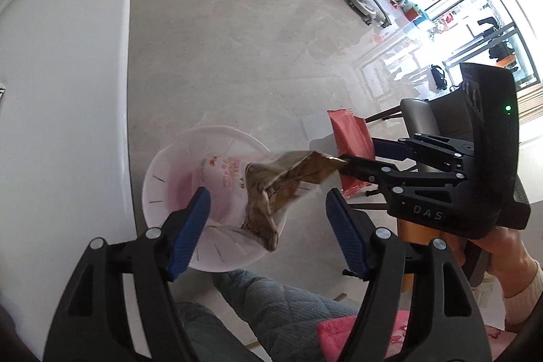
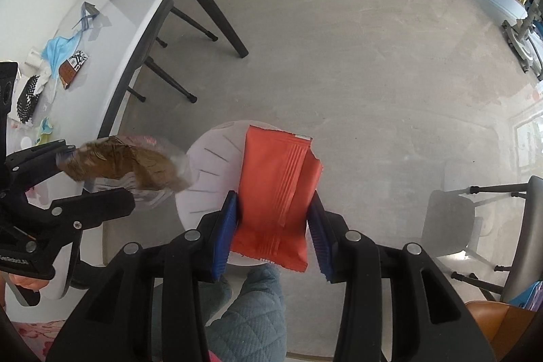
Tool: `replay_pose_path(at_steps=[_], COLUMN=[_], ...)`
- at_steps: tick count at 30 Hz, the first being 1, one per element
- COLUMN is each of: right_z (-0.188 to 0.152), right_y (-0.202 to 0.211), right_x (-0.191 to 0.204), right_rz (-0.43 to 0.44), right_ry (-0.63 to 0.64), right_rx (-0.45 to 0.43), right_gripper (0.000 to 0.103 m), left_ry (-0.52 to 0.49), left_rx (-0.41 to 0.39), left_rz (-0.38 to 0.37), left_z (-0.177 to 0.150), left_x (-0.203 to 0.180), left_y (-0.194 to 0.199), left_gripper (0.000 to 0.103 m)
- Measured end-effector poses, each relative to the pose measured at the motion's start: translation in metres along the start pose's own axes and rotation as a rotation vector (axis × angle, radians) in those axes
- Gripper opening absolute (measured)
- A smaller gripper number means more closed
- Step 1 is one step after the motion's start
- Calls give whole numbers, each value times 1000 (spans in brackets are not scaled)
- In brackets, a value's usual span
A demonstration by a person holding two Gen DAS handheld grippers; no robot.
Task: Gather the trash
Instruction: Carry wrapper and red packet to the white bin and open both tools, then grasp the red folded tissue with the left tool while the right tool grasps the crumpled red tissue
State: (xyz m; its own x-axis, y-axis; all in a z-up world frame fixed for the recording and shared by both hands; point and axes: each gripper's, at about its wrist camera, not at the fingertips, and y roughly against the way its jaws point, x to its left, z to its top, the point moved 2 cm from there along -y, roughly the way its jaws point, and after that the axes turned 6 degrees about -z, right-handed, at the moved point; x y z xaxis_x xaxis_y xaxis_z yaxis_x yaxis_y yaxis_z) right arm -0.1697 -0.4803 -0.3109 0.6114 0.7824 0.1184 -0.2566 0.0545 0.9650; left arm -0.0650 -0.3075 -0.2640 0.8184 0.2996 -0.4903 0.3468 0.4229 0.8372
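White table (image 1: 68, 73) flanks the bin (image 1: 159, 182); floor (image 1: 237, 56) beyond open.

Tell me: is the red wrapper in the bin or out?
Out. The red wrapper is pinched between the blue pads of the right gripper, in front of the white bin.

A plain red-orange wrapper (image 2: 276, 197) sits between blue ribbed pads (image 2: 222, 234) on black arms. Below it, a white bin (image 1: 159, 178) carries thin dark slits; beside it, a crumpled wrapper (image 1: 281, 182) shows mottled brown.

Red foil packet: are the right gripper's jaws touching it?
Touching. The right wrist view shows the right gripper's blue pads pressed against the red foil packet's sides.
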Motion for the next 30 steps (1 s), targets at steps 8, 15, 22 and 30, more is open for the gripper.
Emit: replay_pose_path(at_steps=[8, 15, 22, 30], right_z=[8, 7, 28, 58], right_y=[-16, -30, 15, 79], right_x=[22, 52, 94, 196], right_rz=[45, 76, 109, 215], right_ry=[90, 175, 248, 363], right_rx=[25, 53, -49, -205], right_gripper=[42, 88, 100, 101], left_ry=[13, 81, 291, 500], left_rx=[-22, -154, -311, -465], left_rz=[31, 138, 317, 561], left_z=[-14, -34, -71, -130], left_x=[-1, -5, 36, 96], left_y=[24, 103, 191, 271], left_gripper=[77, 92, 95, 95])
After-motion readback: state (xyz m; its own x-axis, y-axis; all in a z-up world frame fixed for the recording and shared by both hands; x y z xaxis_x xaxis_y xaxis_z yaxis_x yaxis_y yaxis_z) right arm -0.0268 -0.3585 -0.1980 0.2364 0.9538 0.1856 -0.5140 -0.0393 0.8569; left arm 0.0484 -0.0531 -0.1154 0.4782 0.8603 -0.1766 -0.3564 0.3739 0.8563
